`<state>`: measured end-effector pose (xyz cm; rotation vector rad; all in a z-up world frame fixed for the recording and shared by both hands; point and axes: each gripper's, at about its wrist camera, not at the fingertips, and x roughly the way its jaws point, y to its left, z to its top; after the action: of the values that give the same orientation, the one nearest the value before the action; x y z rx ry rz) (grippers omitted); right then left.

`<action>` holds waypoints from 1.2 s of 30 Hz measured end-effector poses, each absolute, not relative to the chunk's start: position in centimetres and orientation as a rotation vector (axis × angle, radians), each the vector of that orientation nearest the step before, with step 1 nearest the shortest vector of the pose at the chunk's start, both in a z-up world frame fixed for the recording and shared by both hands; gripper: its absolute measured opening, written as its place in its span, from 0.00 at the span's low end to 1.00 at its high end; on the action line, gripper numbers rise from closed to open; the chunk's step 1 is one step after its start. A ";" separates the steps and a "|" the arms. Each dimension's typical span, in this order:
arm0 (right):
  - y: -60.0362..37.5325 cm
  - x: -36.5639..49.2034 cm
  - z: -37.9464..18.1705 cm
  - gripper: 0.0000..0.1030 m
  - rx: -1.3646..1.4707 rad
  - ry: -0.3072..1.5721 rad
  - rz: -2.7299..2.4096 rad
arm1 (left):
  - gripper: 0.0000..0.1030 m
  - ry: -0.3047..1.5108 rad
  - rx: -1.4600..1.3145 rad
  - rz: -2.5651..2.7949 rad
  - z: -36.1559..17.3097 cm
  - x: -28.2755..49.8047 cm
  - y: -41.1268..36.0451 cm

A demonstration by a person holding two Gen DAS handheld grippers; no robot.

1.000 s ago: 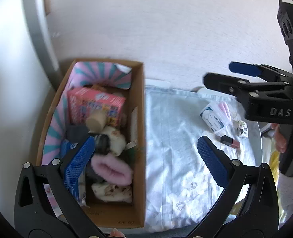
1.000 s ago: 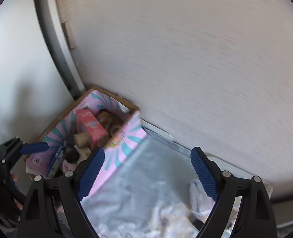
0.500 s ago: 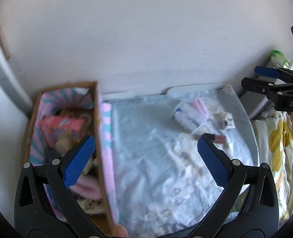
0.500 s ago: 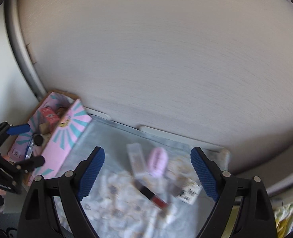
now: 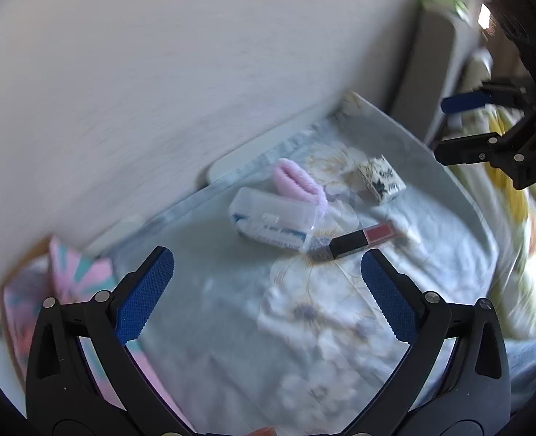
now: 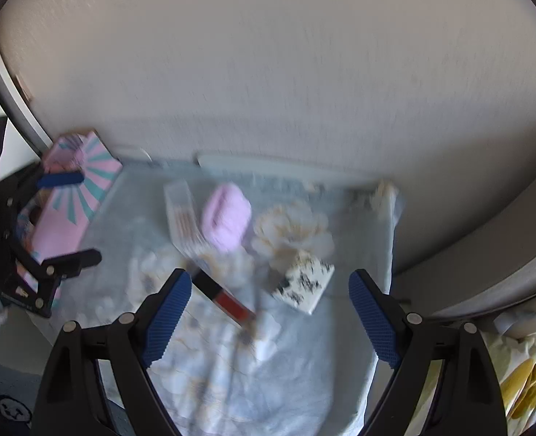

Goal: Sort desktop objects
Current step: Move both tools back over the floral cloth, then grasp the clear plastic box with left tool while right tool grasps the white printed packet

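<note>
Seen over a table draped in a pale blue floral cloth (image 5: 209, 312), set against a cream wall. Both hand-held grippers spread wide, nothing between the blue pads.

Left hand-held gripper (image 5: 268, 290) hanging above the near left part of the cloth, with a black-and-red lipstick (image 5: 362, 238) lying just beyond its right fingertip. Touching the lipstick's black end, a clear plastic case (image 5: 273, 219) with blue print. Resting against the far side of that case, a pink fluffy hair tie (image 5: 298, 183). Near the hair tie on its right, a small white block with black print (image 5: 381, 178), tilted on the cloth. At the far left edge, partly behind the left finger, a pink-and-teal striped cardboard box (image 5: 71, 272), heavily blurred.

Right hand-held gripper (image 6: 269, 312) poised over the near right part of the cloth, with the lipstick (image 6: 226, 299) lying slantwise just beside its left fingertip and the printed block (image 6: 304, 281) between the two fingers, farther off. Beyond them, the hair tie (image 6: 226, 216) and the clear case (image 6: 184, 214), side by side. Striped box (image 6: 75, 196) at the cloth's left end, behind the other gripper's open fingers.
</note>
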<state>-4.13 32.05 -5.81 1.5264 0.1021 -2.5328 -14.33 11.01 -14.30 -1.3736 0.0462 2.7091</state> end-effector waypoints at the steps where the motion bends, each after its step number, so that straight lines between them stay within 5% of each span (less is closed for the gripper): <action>1: 32.4 -4.2 -6.7 0.84 1.547 0.099 -2.524 | 1.00 0.084 -1.366 2.694 -14.9 -14.9 11.4; 11: 32.9 -4.2 -14.9 0.84 1.686 -0.022 -2.593 | 1.00 0.080 -1.396 2.596 -21.7 -19.7 11.3; 22: 33.7 -5.8 -16.8 0.83 1.736 -0.111 -2.692 | 1.00 0.020 -1.473 2.558 -24.2 -21.7 10.5; 25: 34.0 -6.0 -17.1 0.65 1.745 -0.126 -2.680 | 0.88 -0.029 -1.482 2.512 -24.7 -21.9 10.3; 29: 34.2 -5.8 -17.4 0.47 1.776 -0.096 -2.687 | 0.87 -0.041 -1.481 2.502 -24.6 -21.7 10.3; 36: 34.6 -4.9 -16.3 0.45 1.766 -0.080 -2.694 | 0.87 0.062 -1.440 2.545 -23.1 -20.8 11.6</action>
<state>-4.85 34.64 -16.29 1.7662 -0.0804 -2.6935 -20.76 11.55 -23.10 -1.4404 0.0623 2.5445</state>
